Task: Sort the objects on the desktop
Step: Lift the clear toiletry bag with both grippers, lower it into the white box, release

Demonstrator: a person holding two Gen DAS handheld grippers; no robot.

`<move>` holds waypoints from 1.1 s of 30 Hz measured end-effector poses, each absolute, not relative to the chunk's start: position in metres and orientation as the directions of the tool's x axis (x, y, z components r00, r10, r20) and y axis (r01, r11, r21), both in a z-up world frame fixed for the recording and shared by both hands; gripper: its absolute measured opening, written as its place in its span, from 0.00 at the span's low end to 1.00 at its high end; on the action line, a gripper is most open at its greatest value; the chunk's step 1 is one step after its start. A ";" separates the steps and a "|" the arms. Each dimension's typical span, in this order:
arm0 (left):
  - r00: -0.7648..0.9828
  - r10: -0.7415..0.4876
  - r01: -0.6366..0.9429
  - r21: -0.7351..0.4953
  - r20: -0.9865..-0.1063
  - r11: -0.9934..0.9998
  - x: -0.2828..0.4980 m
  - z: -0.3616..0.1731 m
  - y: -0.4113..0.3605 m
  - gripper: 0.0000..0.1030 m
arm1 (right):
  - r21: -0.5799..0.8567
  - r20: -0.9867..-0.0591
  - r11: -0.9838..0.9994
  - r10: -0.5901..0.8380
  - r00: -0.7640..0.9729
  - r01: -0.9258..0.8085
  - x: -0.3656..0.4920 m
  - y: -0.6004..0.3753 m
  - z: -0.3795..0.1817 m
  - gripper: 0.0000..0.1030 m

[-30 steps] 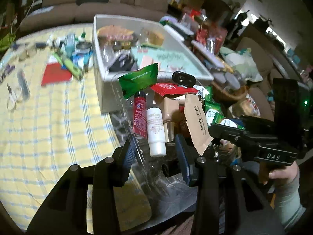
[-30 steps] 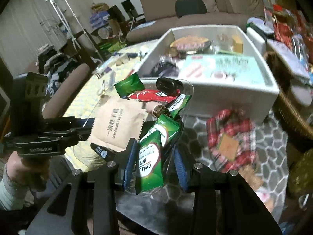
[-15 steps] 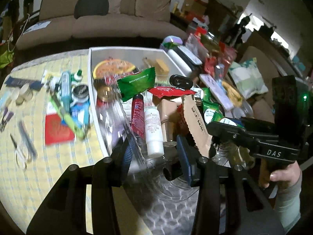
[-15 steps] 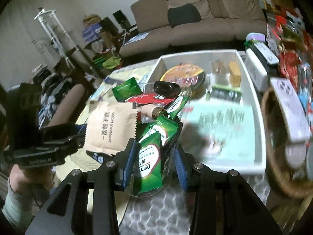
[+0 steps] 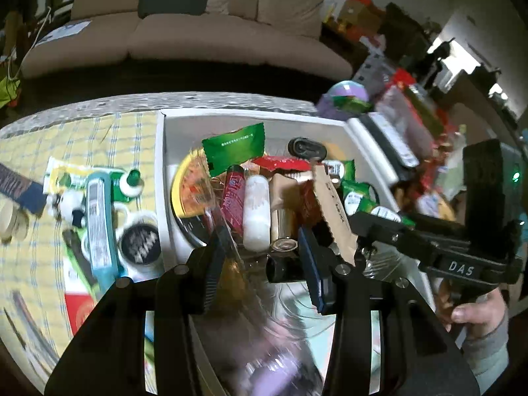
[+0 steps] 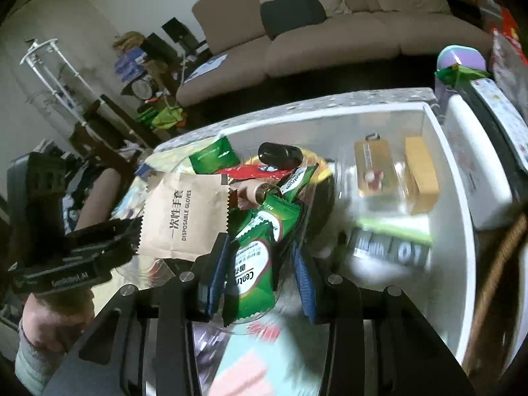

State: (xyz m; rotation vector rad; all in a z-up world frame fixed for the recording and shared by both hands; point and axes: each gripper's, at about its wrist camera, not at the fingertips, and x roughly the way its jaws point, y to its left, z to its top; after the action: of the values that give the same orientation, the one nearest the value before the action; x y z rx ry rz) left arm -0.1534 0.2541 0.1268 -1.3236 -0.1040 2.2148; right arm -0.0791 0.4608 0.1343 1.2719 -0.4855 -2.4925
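A clear plastic container [image 5: 227, 231] hangs over the white bin [image 5: 160, 165], held from both sides. It is piled with a green sachet [image 5: 234, 150], a red tube [image 5: 232, 198], a white bottle [image 5: 255, 214], a brown glove packet [image 6: 184, 214], a black case [image 6: 280, 156] and green Centrum packets [image 6: 254, 264]. My left gripper [image 5: 262, 264] is shut on the container's near wall. My right gripper [image 6: 260, 274] is shut on the opposite wall, with a Centrum packet showing between its pads. Each gripper appears in the other's view, a hand on its handle.
The bin holds a round yellow-lidded bowl [image 5: 188, 191], a yellow box [image 6: 420, 178], a clear packet [image 6: 373, 165] and a printed sheet. Toiletries [image 5: 99, 214] lie on the yellow checked cloth to its left. A white case [image 6: 475, 151] and wicker basket [image 6: 495, 280] flank its right. A sofa [image 5: 198, 33] stands behind.
Both grippers have carried the loaded clear container forward, from the table in front of the bin to a spot over the bin's inside. The grips have not changed.
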 end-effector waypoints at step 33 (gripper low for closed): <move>-0.429 0.298 -0.510 -0.043 -0.853 -0.859 -0.121 0.126 0.268 0.62 | 0.340 -0.837 -0.940 -0.296 -0.460 -0.012 -0.090 0.475 0.097 0.62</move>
State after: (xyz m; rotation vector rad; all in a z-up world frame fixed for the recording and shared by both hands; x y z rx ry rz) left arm -0.1213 0.2678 0.1263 -1.3039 0.3045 2.2924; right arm -0.0903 0.4751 0.0967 1.5288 -0.4485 -2.5090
